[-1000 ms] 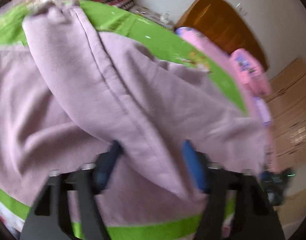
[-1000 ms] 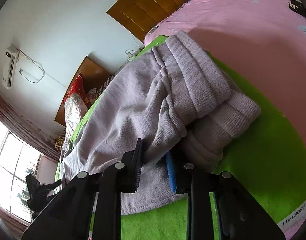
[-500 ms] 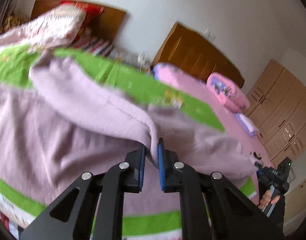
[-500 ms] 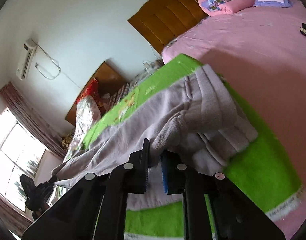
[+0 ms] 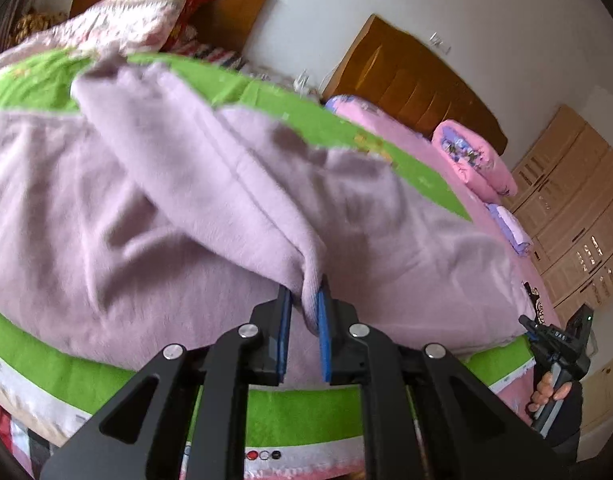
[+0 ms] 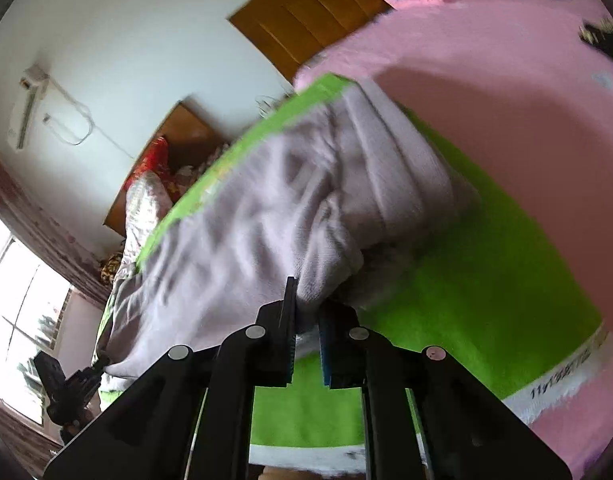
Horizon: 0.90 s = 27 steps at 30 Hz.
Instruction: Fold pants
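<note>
The pants (image 5: 154, 208) lie on the green blanket (image 5: 298, 408), long axis running along the blanket's near edge, waistband end toward the pink bedspread (image 6: 506, 92). Your left gripper (image 5: 304, 300) is clamped on a raised fold; a second ago its jaws stood wide. Your right gripper (image 6: 306, 308) has just closed on the ribbed waistband. Bare green lies just beyond that end.

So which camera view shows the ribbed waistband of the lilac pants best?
The right wrist view: the ribbed waistband lies bunched just beyond the right tongs, which are shut on its edge, though blurred. The left wrist view shows the pants only as smooth cloth, pinched by the left tongs; no ribbing can be made out there.
</note>
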{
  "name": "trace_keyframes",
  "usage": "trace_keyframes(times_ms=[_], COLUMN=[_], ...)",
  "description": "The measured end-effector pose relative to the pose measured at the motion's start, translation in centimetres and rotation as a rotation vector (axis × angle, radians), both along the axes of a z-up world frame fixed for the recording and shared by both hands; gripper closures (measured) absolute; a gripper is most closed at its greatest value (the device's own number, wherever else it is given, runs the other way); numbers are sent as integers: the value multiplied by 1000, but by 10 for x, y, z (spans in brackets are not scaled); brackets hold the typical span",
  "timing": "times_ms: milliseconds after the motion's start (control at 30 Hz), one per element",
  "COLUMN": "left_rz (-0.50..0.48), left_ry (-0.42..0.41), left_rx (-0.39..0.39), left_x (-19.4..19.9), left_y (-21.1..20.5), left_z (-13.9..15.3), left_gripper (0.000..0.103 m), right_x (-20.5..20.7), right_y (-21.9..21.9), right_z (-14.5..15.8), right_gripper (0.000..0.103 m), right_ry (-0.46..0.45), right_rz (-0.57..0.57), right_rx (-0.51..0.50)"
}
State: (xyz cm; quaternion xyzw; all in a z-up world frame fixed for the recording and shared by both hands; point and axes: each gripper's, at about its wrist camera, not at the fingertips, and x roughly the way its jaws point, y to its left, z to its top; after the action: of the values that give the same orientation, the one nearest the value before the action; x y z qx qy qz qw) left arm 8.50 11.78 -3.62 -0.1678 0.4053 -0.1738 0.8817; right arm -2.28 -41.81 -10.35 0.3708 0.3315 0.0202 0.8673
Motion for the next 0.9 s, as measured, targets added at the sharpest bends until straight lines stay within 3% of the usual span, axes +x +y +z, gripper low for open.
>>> trace_keyframes(times_ms=[233, 367, 567, 667, 733, 833, 867, 900], left_rz=[-1, -4, 0, -1, 0, -18, -18, -10], left_ry=[5, 16, -22, 26, 12, -1, -7, -10], left_rx=[3, -10, -22, -16, -20, -12, -20, -27], left_x=[-5, -3, -13, -6, -9, -13, -14, -16], left_y=[-1, 1, 2, 1, 2, 3, 5, 9], left_z=[-5, -13, 6, -13, -13, -6, -4, 0], left_gripper=[91, 91, 91, 89, 87, 85, 82, 68], right_x=[-6, -3, -10, -2, -4, -8, -10, -15], right_y=[6, 3, 2, 1, -3, -4, -3, -1], right_z=[18, -2, 20, 4, -4, 5, 9, 19], right_gripper=[95, 96, 95, 98, 97, 87, 71, 50], right_ry=[-37, -18, -54, -1, -32, -8, 2, 17], right_rz=[-17, -24, -34, -26, -38, -32, -41, -72], right_rx=[-80, -47, -49, -60, -38, -33, -35, -65])
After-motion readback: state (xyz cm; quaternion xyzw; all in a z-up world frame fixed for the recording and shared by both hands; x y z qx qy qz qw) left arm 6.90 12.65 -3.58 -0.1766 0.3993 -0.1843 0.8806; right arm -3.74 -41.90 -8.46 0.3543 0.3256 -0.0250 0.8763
